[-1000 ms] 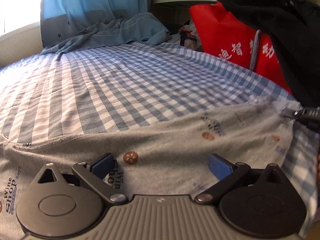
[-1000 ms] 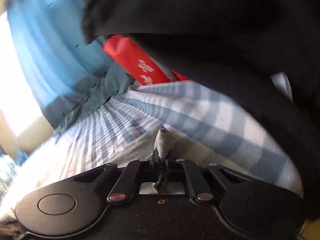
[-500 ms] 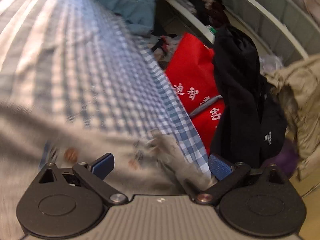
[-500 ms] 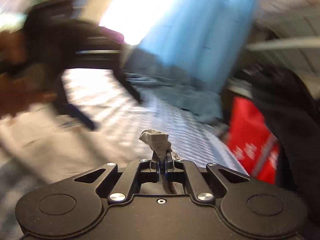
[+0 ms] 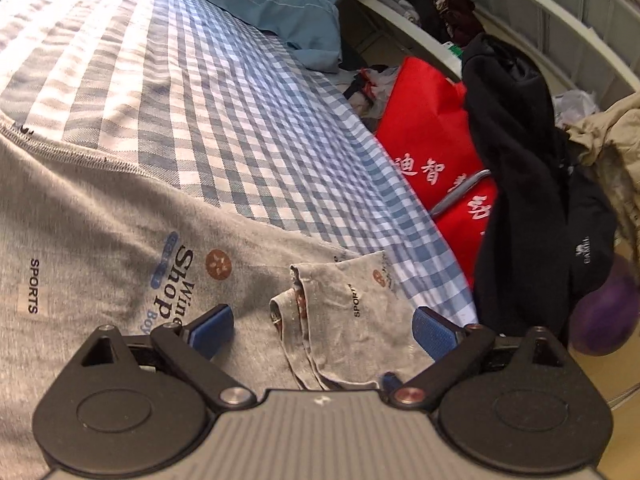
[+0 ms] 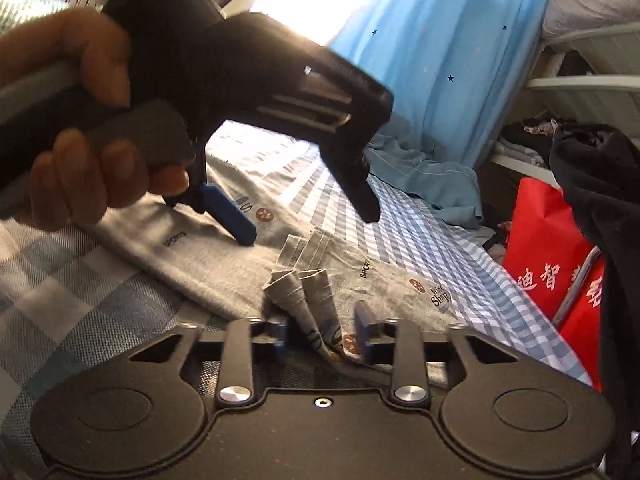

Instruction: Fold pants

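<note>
Checked bed (image 5: pixel 208 92) spread across the view. Grey pants (image 5: pixel 100 216) flat on it, bunched cuff (image 6: pixel 310 292) at 6 o'clock. Left hand-held gripper (image 6: pixel 310 226) wide, empty, hovering over the fabric at 11. Right hand-held gripper (image 6: pixel 322 326) just opened halfway, cuff loose between its jaws.

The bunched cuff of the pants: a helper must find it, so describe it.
On the checked bed sheet lie the grey printed pants. The bunched cuff stands pleated between the open right gripper jaws, unlike the flat cloth around.
</note>
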The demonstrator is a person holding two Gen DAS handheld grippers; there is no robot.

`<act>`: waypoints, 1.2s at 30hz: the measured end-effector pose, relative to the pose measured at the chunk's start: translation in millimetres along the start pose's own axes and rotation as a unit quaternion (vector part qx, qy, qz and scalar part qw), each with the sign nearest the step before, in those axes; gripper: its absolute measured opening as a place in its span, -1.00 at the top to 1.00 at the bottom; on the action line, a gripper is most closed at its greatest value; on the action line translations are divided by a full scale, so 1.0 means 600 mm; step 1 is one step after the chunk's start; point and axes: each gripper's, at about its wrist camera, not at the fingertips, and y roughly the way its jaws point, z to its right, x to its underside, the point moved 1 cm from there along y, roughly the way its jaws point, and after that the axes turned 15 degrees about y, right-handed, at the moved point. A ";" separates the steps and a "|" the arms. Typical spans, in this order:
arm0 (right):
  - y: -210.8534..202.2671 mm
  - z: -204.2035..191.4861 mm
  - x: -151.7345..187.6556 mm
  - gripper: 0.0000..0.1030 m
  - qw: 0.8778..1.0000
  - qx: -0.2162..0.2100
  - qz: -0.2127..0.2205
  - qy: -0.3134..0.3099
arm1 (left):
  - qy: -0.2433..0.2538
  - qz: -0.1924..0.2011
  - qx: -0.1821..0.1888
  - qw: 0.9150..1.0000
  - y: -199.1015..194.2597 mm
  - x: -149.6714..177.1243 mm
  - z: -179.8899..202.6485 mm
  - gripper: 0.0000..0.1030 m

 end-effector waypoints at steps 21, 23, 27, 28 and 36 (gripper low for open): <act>-0.019 0.003 0.007 0.37 0.997 -0.047 0.008 0.068 | 0.017 -0.021 -0.027 0.999 0.010 -0.006 0.019 -0.91; -0.019 0.000 0.007 0.70 0.996 -0.047 0.008 0.075 | 0.006 -0.020 -0.028 0.999 0.007 -0.007 0.014 -0.85; -0.026 0.019 -0.002 0.85 0.985 -0.062 0.021 0.158 | -0.026 -0.016 -0.019 0.999 0.002 -0.006 0.003 -0.83; -0.027 0.029 -0.004 0.86 0.979 -0.066 0.021 0.190 | -0.034 -0.015 -0.017 0.999 0.001 -0.006 0.002 -0.83; -0.041 0.052 -0.006 0.86 0.957 -0.084 0.032 0.275 | -0.095 -0.036 0.018 0.995 0.014 -0.001 -0.007 -0.56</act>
